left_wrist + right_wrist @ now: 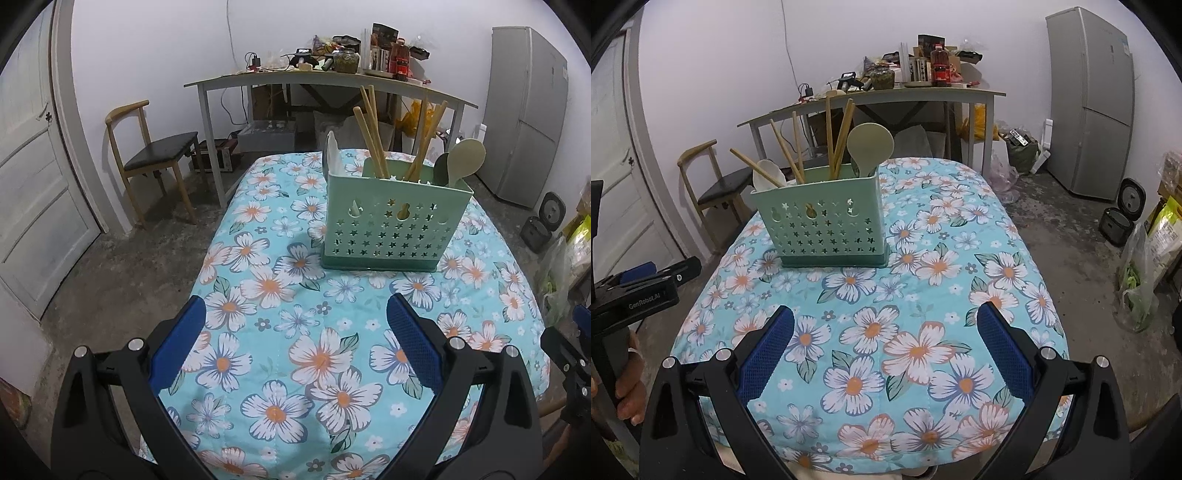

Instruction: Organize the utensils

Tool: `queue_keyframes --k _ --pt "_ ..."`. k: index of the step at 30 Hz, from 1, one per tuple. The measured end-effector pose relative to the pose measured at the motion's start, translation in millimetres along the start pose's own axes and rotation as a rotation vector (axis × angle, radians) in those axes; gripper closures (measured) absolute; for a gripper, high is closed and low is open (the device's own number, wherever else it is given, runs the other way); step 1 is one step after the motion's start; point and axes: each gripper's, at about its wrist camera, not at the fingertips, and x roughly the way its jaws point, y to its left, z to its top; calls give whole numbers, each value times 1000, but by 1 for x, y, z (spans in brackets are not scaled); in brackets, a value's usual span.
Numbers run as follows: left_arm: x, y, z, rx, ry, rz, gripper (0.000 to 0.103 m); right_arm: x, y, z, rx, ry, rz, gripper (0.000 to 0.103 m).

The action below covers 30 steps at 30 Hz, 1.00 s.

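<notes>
A mint-green utensil holder [388, 221] stands upright on the flowered table [295, 350], in the upper right of the left wrist view and the upper left of centre in the right wrist view. Its front wall is pierced with star-shaped holes above a darker green base. Wooden chopsticks [373, 136] stick up from the middle, leaning in different directions. A white spoon [767, 177] rests at the holder's left end and a pale green rice paddle [870, 146] at its right end.
</notes>
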Motion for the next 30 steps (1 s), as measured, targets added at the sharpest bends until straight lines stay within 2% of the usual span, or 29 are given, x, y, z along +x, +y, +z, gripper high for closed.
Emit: queue_keyframes --k 14,21,30 --pt "-6 5 1 2 -37 28 8 -1 -4 0 -2 9 -14 7" --pt "-6 11 -1 7 -25 25 8 -1 -4 -1 4 14 -19 6" --pt "-2 17 -4 14 -14 74 8 -1 -5 2 8 7 -31 7"
